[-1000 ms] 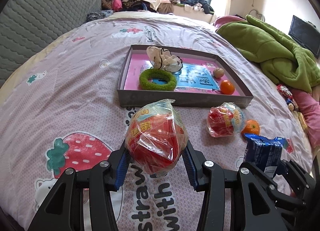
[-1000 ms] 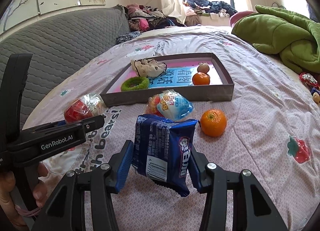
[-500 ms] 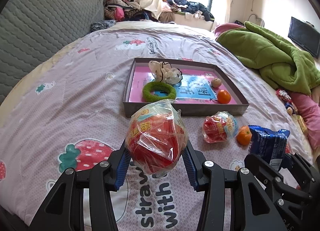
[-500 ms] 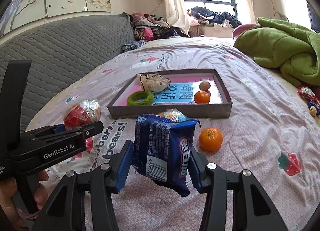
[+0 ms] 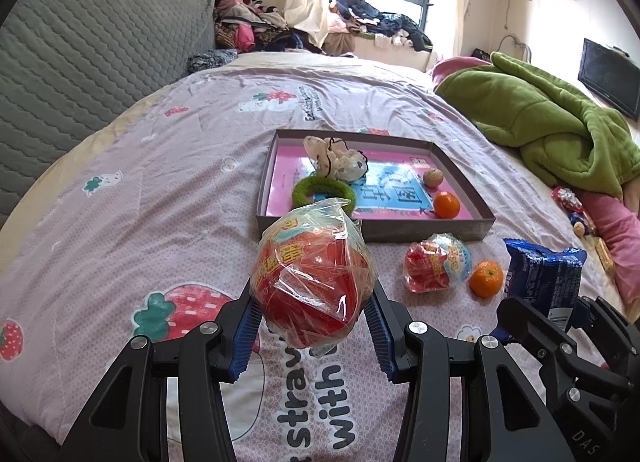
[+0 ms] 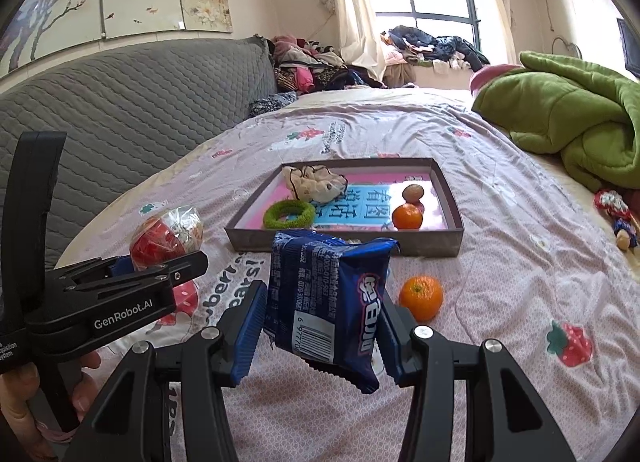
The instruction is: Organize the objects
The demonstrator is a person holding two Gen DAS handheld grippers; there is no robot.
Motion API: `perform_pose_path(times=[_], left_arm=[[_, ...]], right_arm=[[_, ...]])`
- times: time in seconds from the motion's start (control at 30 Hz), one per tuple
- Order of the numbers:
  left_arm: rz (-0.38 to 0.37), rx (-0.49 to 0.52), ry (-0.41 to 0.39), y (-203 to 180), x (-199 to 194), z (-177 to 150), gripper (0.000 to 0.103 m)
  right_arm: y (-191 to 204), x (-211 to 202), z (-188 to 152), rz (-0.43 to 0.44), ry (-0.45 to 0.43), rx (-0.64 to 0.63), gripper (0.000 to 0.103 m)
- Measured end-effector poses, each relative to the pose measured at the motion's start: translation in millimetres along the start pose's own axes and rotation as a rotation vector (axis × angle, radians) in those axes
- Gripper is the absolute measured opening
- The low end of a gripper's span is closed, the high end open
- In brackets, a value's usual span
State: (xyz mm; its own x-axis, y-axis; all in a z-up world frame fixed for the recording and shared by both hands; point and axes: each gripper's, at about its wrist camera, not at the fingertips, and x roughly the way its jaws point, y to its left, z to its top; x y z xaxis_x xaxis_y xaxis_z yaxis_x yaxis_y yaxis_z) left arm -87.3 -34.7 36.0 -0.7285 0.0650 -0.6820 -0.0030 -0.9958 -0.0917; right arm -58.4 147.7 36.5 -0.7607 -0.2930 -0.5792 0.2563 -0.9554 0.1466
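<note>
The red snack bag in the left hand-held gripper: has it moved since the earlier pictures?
Yes. The red snack bag has risen: in the left wrist view the grey tray and the strawberry print now sit lower and smaller behind it.

Both wrist cameras look down along their fingers, close over the bed, sharing the gray tray [image 5: 420, 231] [image 6: 344, 239] ahead.

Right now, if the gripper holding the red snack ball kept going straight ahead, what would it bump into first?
Probably the near wall of the grey tray. The left gripper, shut on the red snack ball, points down toward it, with only bedsheet before it. Depth is hard to judge.
</note>
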Motion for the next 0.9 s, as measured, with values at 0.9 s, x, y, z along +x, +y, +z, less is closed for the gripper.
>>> perform_pose_path(times=[0.9], left_arm=[[0.027,0.016,-0.064,-13,12,47,0.051]], right_arm=[[-18,22,57,0.007,-0.083,-0.065,0.051]])
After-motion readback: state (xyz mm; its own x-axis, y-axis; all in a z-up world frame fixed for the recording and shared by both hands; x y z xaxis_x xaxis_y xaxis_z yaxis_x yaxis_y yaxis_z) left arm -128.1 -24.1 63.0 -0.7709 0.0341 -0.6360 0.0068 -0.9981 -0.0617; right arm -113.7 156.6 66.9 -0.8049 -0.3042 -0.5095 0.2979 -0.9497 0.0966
